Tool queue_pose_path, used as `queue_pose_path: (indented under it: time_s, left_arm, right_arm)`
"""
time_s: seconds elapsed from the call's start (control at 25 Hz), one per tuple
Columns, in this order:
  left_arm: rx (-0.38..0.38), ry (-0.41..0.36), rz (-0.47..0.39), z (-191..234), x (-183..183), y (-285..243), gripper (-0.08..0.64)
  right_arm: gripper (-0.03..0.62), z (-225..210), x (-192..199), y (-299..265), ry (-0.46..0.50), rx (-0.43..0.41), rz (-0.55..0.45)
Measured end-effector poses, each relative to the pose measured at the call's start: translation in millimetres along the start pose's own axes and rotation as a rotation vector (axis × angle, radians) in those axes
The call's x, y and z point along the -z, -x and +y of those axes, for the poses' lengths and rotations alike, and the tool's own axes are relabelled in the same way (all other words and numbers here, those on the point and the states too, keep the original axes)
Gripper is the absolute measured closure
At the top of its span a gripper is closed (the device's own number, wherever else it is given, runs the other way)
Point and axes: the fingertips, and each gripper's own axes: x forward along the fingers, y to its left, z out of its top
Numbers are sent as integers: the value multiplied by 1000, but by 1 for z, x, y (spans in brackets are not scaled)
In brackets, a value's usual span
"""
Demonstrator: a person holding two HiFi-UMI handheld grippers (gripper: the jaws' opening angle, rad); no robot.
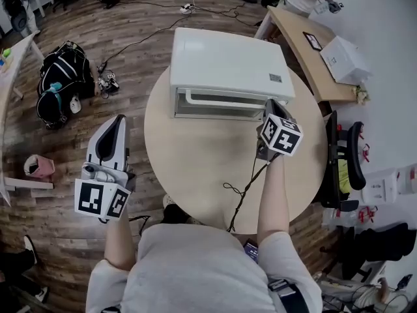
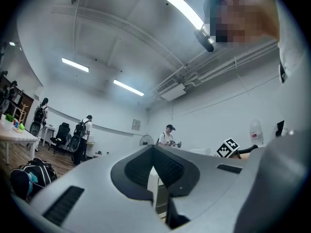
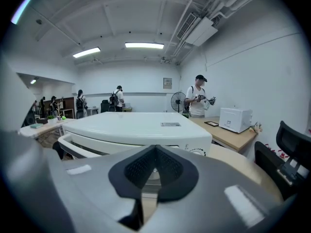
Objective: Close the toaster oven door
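Toaster oven [image 1: 228, 64], white, boxy, handle bar [image 1: 221, 101] across its front

toaster oven [image 1: 225, 60]: white shell, smooth, faint gloss
table [image 1: 195, 175]: pale wood-look top, smooth, matt
floor [image 1: 58, 230]: dark wood planks, mild sheen
left gripper [image 2: 153, 148]: grey plastic, matt; pads [image 2: 133, 171] black, finely dotted
right gripper [image 3: 155, 148]: same grey matt plastic
backpack [image 1: 62, 83]: black cloth, white trim

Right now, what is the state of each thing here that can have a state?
toaster oven door: upright against the front, looks closed.
right gripper: jaws shut, nothing between them.
left gripper: jaws shut, nothing between them.
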Motion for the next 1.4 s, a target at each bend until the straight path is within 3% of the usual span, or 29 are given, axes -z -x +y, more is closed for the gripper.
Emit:
queue_pose_path:
  time_s: [0.68, 1.4]
  left_arm:
    - [134, -25, -28, -70, -15, -11, 554]
    - [171, -62, -50, -136, -31, 17, 554]
  right_arm:
    - [581, 32, -30, 123, 11, -157, -224]
    - [581, 33, -61, 239, 74, -199, -410]
